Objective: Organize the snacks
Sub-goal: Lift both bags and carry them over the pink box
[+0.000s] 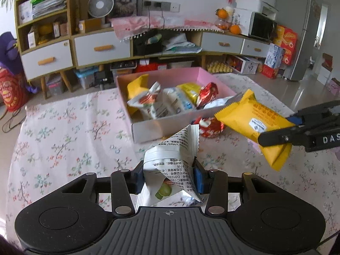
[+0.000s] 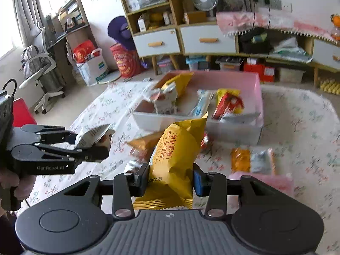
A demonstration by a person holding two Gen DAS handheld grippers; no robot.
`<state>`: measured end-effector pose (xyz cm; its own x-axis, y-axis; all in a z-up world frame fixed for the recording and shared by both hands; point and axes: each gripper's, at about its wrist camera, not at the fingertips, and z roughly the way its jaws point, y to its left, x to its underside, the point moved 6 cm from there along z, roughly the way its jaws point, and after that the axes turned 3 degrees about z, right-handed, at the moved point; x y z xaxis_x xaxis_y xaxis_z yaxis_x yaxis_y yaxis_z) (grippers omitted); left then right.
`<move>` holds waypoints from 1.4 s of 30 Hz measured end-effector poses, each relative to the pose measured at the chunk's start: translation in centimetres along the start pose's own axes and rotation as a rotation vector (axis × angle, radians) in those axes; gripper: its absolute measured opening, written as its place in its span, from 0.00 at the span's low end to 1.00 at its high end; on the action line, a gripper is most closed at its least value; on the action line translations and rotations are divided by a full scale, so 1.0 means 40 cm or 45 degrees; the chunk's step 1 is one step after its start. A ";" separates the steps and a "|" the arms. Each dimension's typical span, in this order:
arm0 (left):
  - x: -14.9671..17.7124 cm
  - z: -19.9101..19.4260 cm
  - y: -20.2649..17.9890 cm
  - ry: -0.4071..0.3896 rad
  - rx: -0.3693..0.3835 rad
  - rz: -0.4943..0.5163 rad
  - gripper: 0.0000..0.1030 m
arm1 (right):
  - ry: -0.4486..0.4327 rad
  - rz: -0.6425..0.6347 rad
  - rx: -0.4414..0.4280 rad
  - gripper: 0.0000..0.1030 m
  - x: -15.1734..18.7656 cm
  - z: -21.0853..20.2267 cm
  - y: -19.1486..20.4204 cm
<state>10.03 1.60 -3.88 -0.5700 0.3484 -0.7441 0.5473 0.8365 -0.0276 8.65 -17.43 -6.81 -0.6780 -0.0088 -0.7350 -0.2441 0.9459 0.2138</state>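
My left gripper (image 1: 169, 178) is shut on a white snack packet (image 1: 176, 148) with printed text, held above the floral tablecloth just short of the box. The same gripper (image 2: 99, 140) shows at the left in the right wrist view. My right gripper (image 2: 170, 180) is shut on a yellow snack packet (image 2: 178, 148); in the left wrist view it (image 1: 278, 129) hangs to the right of the box, the yellow packet (image 1: 252, 114) pointing at the box's near right corner. The pink-lined white box (image 1: 161, 127) holds several packets.
A red snack (image 1: 210, 127) lies against the box's front wall. An orange packet (image 2: 144, 142), an orange-and-grey packet (image 2: 252, 159) and a pink flat item (image 2: 265, 180) lie on the tablecloth. A drawer cabinet (image 1: 102, 46) stands beyond the table, an office chair (image 2: 42, 74) to the left.
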 end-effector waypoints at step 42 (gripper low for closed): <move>-0.246 0.345 -0.039 0.024 -0.051 0.159 0.40 | -0.112 0.109 0.188 0.23 -0.212 0.174 -0.243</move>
<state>23.25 -8.96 -5.72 -0.5106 0.4585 -0.7273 0.5902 0.8021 0.0913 21.58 -24.28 -7.12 -0.6274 0.0962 -0.7728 -0.0792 0.9793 0.1862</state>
